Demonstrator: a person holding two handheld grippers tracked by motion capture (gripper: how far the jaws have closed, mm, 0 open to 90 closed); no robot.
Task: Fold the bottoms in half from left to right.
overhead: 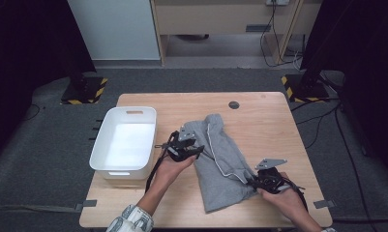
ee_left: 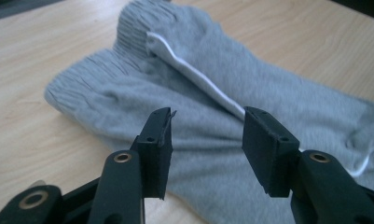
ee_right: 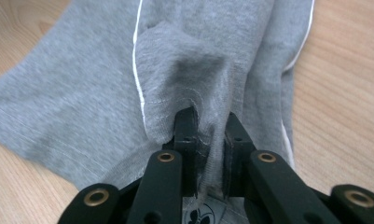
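Right gripper (ee_right: 207,135) clamped on a fold of the grey garment (overhead: 220,159), near its hem. Left gripper (ee_left: 205,140) part open, nothing between jaws, just above the cloth. White bin (overhead: 102,145) beside.

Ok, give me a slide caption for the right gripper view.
Right gripper pinching a fold of the grey white-piped knit garment lying on the light wooden table.
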